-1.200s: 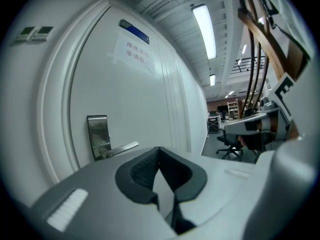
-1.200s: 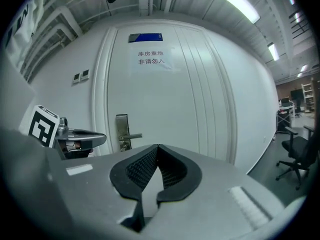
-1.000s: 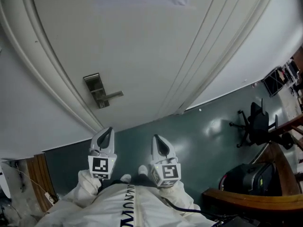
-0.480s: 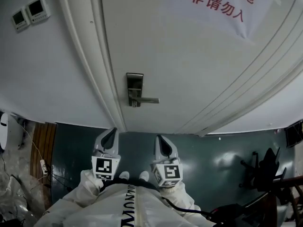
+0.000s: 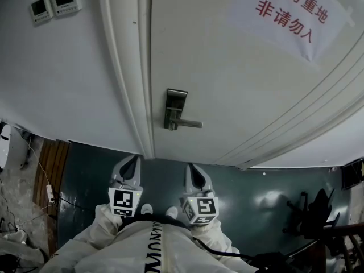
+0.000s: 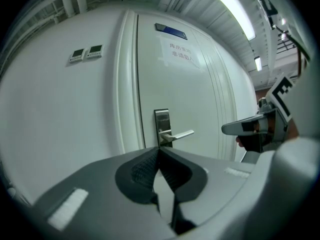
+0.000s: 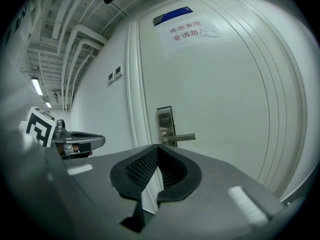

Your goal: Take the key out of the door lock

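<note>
A steel lock plate (image 5: 175,106) with a lever handle (image 5: 189,124) sits on the white door (image 5: 239,84). No key is distinguishable at this distance. My left gripper (image 5: 129,165) and right gripper (image 5: 192,172) are side by side low in the head view, well short of the door. Both are shut and hold nothing. In the left gripper view the lock plate (image 6: 161,124) stands just above the closed left gripper (image 6: 159,150), with the right gripper (image 6: 250,128) at the right. The right gripper view has the lock plate (image 7: 165,120) above the closed right gripper (image 7: 157,147).
Two wall panels (image 5: 54,1) hang left of the door frame (image 5: 128,84). A paper sign with red characters (image 5: 290,19) is taped high on the door. An office chair (image 5: 310,220) stands at the lower right, wooden furniture (image 5: 48,169) at the left, on the dark green floor (image 5: 244,181).
The view has swung toward the door: the lock plate has shifted from the left to near the middle, and the wall panels have come into sight. Both grippers stay shut, side by side.
</note>
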`<act>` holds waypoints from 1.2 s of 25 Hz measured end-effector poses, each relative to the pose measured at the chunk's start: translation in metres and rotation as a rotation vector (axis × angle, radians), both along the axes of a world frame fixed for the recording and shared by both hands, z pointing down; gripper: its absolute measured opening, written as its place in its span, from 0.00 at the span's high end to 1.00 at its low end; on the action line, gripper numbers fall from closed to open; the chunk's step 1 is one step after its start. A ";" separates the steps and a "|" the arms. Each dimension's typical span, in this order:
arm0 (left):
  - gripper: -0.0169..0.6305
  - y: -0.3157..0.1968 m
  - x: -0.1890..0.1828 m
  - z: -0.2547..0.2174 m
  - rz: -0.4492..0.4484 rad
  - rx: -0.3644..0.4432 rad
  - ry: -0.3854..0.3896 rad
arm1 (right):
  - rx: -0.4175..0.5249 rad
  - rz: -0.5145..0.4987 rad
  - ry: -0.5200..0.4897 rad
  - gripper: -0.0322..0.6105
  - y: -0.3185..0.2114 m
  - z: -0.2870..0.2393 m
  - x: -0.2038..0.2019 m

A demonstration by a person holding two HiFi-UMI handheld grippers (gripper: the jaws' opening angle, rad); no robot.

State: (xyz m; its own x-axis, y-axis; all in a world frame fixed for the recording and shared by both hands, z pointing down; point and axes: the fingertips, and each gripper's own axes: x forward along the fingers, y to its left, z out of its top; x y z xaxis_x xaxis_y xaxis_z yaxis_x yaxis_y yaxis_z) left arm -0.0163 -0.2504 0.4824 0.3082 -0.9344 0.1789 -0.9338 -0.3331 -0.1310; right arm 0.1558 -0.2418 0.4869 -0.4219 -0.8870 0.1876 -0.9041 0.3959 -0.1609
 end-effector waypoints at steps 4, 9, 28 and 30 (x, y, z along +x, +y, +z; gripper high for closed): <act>0.97 -0.007 -0.001 -0.003 0.021 0.013 0.010 | -0.027 0.025 -0.057 0.95 -0.003 0.001 -0.001; 0.97 -0.013 -0.003 -0.003 0.030 0.013 0.021 | -0.055 0.038 -0.103 0.95 -0.011 0.005 -0.003; 0.97 -0.030 -0.017 0.001 0.079 0.000 0.036 | -0.220 0.068 -0.438 0.89 -0.052 0.040 -0.019; 0.97 -0.029 -0.018 0.002 0.083 -0.002 0.038 | -0.281 0.073 -0.611 0.88 -0.056 0.051 -0.020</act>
